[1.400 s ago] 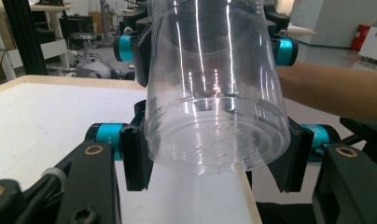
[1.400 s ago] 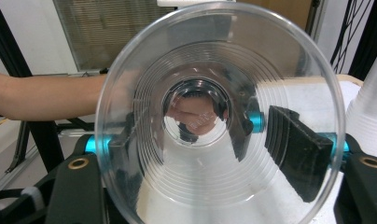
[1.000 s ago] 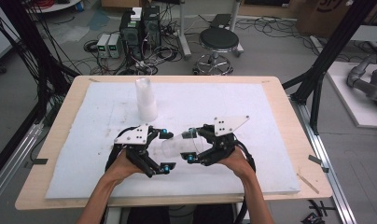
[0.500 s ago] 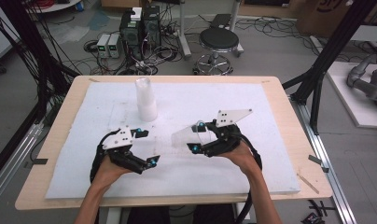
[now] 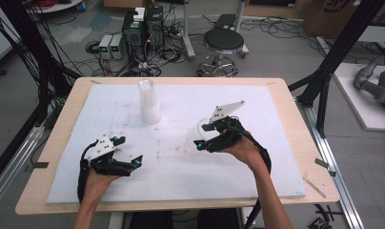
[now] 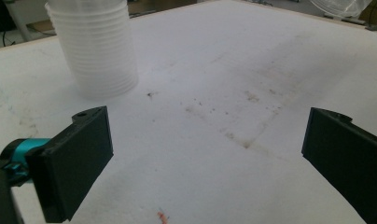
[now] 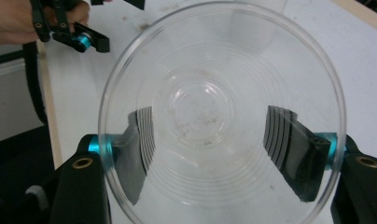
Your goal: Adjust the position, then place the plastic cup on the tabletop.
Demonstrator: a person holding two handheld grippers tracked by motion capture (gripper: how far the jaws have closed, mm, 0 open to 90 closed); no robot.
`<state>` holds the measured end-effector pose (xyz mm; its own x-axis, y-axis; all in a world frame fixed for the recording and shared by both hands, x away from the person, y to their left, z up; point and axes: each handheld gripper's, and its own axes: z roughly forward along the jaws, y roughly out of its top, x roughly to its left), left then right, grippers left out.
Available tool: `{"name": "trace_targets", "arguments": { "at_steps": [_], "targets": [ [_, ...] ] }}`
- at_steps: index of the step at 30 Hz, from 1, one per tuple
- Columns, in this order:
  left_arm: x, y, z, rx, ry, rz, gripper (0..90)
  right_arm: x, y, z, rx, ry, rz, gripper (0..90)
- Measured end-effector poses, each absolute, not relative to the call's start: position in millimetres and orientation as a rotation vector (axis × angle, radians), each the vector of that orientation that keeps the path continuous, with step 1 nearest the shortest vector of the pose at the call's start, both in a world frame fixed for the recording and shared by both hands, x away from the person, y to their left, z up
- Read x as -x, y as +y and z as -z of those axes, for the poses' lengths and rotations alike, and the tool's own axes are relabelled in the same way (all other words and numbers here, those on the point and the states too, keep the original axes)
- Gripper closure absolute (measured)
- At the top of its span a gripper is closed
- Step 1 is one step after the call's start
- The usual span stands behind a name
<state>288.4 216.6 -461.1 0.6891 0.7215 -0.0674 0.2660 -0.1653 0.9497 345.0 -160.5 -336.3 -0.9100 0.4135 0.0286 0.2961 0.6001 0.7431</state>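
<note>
**A:** Where's the cup?

**B:** The cup (image 7: 221, 112) sits between the jaws of my right gripper (image 5: 206, 137). In the right gripper view its mouth faces the camera and both jaws press on its ribbed wall from outside, one on each side. The jaws have just been closing, with the cup between them. From the high view I hold it off the pad (image 5: 276, 157), right of the middle.

**A:** And your left one?

**B:** My left gripper (image 5: 128, 151) has its jaws spread wide, nothing in them. It's low over the pad near the front left corner, well apart from the cup.

**A:** What else stands on there?

**B:** A stack (image 5: 149, 101) of the same clear cups, mouth down, toward the far edge and left of the middle. In the left gripper view it's ahead of my left jaw, up at the top left.

**A:** Room to move?

**B:** Plenty. The white pad lies on the table (image 5: 302, 143), whose wood shows as a strip all round. Bare pad lies between my two grippers and between the cup and the stack. The right half beyond my right hand (image 5: 245, 151) is bare too, out to the pad's edge.

**A:** Any writing to read?

**B:** None that I can make out on the cup, only faint stains on the pad
</note>
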Motion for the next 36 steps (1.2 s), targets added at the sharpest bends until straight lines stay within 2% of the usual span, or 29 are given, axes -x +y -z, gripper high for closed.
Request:
{"name": "trace_targets", "arguments": {
  "at_steps": [12,36],
  "targets": [
    [-287,221,468,-1.702,0.821,-0.501,1.7,-354,-147,333,-0.65,2.731,-1.038,34.1],
    [-286,223,468,-1.682,0.82,-0.492,1.8,-356,-148,335,-0.672,2.728,-1.023,34.2]
  ]
}}
